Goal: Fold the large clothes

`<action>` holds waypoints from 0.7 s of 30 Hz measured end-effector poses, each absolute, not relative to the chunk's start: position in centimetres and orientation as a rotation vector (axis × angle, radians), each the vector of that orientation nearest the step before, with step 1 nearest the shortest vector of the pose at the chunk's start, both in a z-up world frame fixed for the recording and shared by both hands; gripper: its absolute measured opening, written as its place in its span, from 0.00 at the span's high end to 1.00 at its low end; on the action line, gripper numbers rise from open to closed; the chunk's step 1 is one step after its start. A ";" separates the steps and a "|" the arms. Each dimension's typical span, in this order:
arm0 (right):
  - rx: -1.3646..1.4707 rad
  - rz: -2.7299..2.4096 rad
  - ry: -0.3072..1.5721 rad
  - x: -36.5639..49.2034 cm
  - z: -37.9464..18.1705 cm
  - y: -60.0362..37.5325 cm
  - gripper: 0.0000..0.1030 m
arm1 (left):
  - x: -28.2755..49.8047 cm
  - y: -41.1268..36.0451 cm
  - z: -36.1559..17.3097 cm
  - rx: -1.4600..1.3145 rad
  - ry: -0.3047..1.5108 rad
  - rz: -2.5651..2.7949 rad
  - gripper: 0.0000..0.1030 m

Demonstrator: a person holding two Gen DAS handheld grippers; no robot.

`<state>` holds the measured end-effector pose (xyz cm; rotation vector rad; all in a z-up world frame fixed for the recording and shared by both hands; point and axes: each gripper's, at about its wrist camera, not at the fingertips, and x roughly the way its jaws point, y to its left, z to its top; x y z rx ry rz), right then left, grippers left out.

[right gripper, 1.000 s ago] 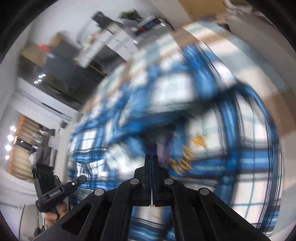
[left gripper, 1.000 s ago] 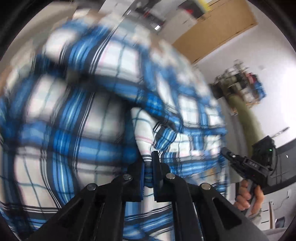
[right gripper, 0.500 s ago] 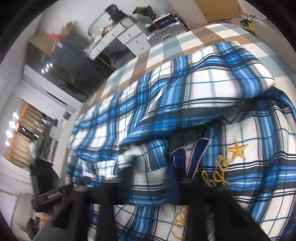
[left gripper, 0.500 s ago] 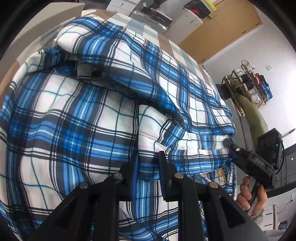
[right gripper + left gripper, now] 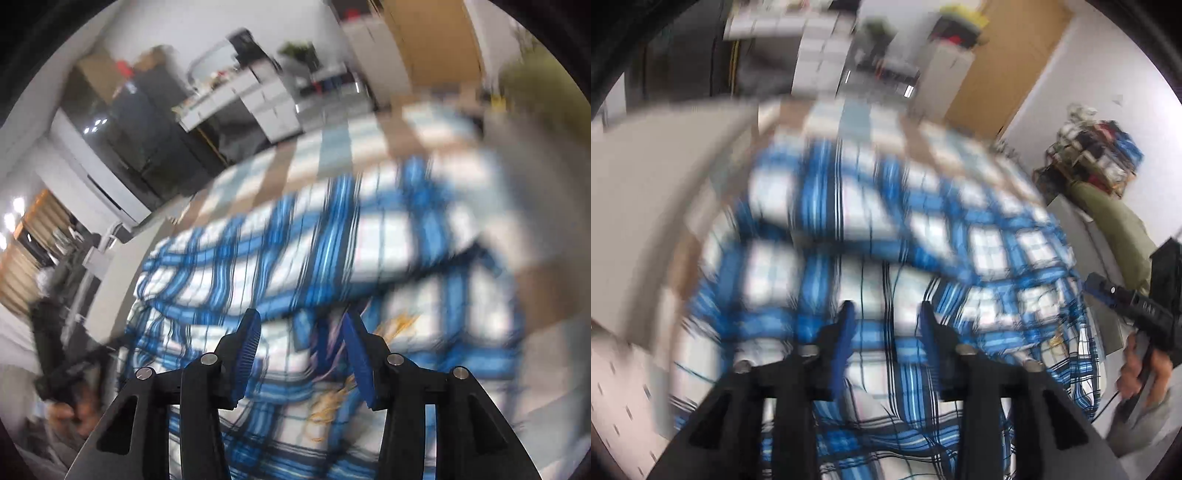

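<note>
The large blue and white plaid garment (image 5: 886, 221) lies in a folded heap on the checked surface, blurred by motion. My left gripper (image 5: 885, 308) hangs above it, jaws opening, with nothing between the blue pads. The right wrist view shows the same garment (image 5: 295, 251), with gold embroidery (image 5: 399, 321) on its near layer. My right gripper (image 5: 300, 315) is above it, jaws opening and empty. In the left wrist view the right gripper (image 5: 1123, 299) shows at the right edge, held by a hand (image 5: 1145, 369). The left gripper (image 5: 70, 369) is a dark blur at lower left in the right wrist view.
A brown and pale checked cover (image 5: 857, 114) runs under and beyond the garment. A grey panel (image 5: 646, 203) borders it on the left. A cluttered shelf (image 5: 1097, 147) and an olive cushion (image 5: 1115, 229) stand at right. White drawers (image 5: 273, 107) and dark cabinets stand behind.
Both grippers were shut on a fold of the plaid cloth. Both have let go, their jaws now stand apart, and both have lifted away from the garment.
</note>
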<state>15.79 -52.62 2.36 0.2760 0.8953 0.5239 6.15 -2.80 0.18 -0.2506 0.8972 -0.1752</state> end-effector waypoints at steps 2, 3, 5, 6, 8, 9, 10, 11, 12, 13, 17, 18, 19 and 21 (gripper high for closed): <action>0.247 0.458 0.824 16.4 4.1 -52.9 0.46 | 6.4 -3.1 2.0 -0.201 0.804 -0.168 0.33; 0.240 0.436 0.801 17.1 4.4 -52.5 0.40 | 7.1 -3.6 2.5 -0.164 0.760 -0.161 0.27; 0.236 0.422 0.782 18.8 4.0 -50.8 0.40 | 9.4 -4.8 2.2 -0.100 0.736 -0.145 0.27; 0.224 0.414 0.793 19.8 3.5 -49.7 0.40 | 10.9 -5.6 1.4 -0.074 0.750 -0.136 0.27; 0.158 0.397 0.834 21.5 1.6 -46.4 0.40 | 13.2 -6.8 -0.6 -0.048 0.798 -0.140 0.27; 0.128 0.402 0.850 21.6 0.6 -45.7 0.41 | 14.3 -7.5 -2.1 -0.030 0.837 -0.157 0.27; 0.062 0.402 0.882 22.2 -0.8 -44.4 0.42 | 15.2 -7.7 -3.7 -0.003 0.886 -0.155 0.27; 0.023 0.392 0.905 22.3 -2.0 -44.2 0.42 | 15.7 -7.8 -4.9 0.021 0.929 -0.136 0.27; -0.003 0.380 0.932 22.6 -3.0 -44.2 0.42 | 16.0 -7.5 -5.9 0.035 0.966 -0.101 0.27; -0.039 0.365 0.966 22.7 -4.0 -44.3 0.42 | 16.2 -6.9 -6.8 0.038 1.001 -0.082 0.27; -0.024 0.351 0.968 22.1 -5.9 -48.0 0.37 | 14.5 -3.8 -7.6 -0.044 0.998 -0.124 0.22; -0.008 0.347 0.961 22.0 -5.9 -48.8 0.37 | 14.1 -3.0 -7.8 -0.071 1.011 -0.135 0.21; 0.028 0.368 0.961 21.9 -5.9 -49.7 0.37 | 13.7 -2.6 -7.7 -0.086 1.000 -0.146 0.20; 0.061 0.361 0.986 21.8 -5.4 -50.8 0.38 | 13.5 -2.2 -7.4 -0.111 1.024 -0.136 0.20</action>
